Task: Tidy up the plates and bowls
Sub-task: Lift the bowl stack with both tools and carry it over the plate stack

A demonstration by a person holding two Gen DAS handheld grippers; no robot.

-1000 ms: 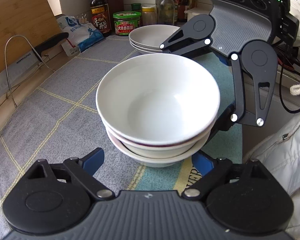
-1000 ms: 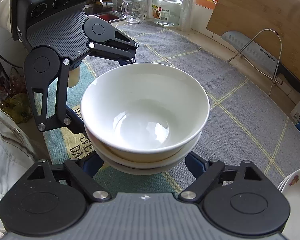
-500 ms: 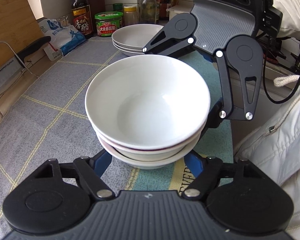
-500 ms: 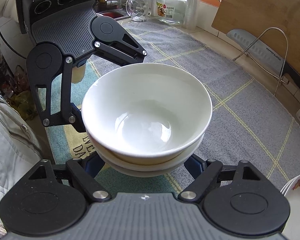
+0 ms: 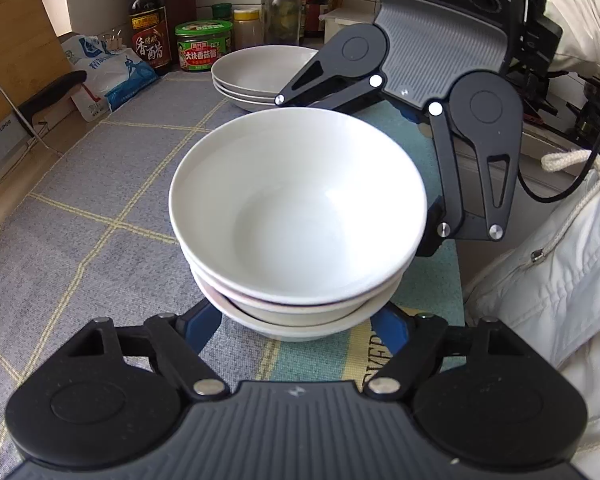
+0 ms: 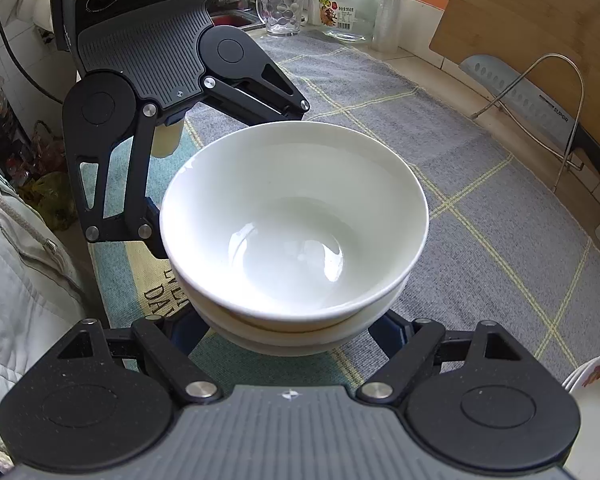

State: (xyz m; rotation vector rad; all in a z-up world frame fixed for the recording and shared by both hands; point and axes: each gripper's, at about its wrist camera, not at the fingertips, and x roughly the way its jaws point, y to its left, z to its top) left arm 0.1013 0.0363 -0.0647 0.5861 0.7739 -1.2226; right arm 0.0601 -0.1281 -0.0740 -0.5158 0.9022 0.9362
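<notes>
From the left wrist view, a stack of three nested white bowls sits at centre, lifted off the grey checked cloth, with the left gripper at 6 o'clock clamped on its base and the right gripper reaching in from 1 o'clock; a stack of shallow white plates sits at 12 o'clock. From the right wrist view, the bowls fill the centre, the right gripper clasps the stack's base at 6 o'clock, and the left gripper comes in from 10 o'clock.
</notes>
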